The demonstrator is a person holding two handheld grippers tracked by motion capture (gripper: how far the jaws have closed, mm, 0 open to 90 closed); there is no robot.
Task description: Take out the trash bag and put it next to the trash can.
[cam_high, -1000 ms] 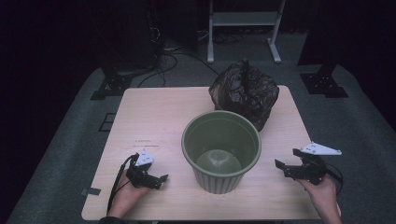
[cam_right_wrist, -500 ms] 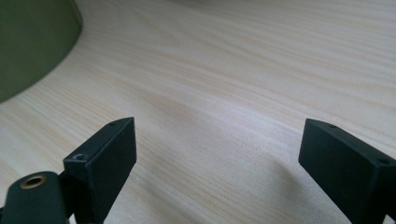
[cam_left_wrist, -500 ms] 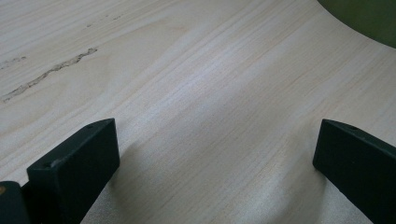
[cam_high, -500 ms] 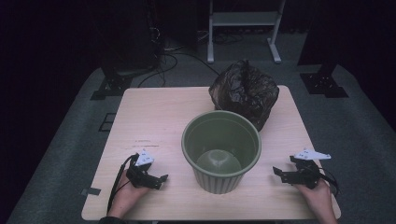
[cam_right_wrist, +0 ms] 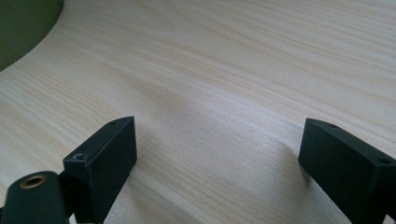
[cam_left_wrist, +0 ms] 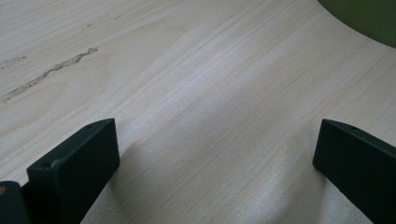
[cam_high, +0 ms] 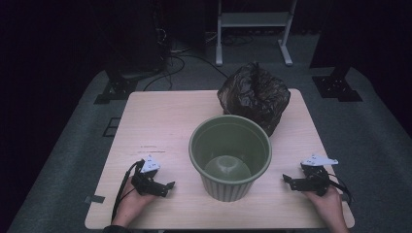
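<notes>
We hold one tool in each hand near the bottom edge of the high view, both resting low on the pale wooden bench [cam_high: 160, 121]. The left tool [cam_high: 167, 186] sits at the lower left of the frame, the right tool [cam_high: 286, 180] at the lower right, and each points inward toward the round olive-green plastic pot [cam_high: 230, 154] that stands between them, slightly below the middle of the frame. Neither tool touches the pot; each lies a little apart from its wall.

In the left gripper view our two black jaws stand wide apart with bare wood grain between them and nothing gripped; a sliver of the green pot shows at the upper right corner, and a faint scuff mark [cam_left_wrist: 46, 72] runs across the upper left. In the right gripper view the jaws are likewise spread wide and hold nothing, with the pot's curve at the upper left corner.

Behind the pot, toward the upper right of the bench, a crumpled dark brown plastic bag [cam_high: 254, 94] sits just beside the pot's far rim.
</notes>
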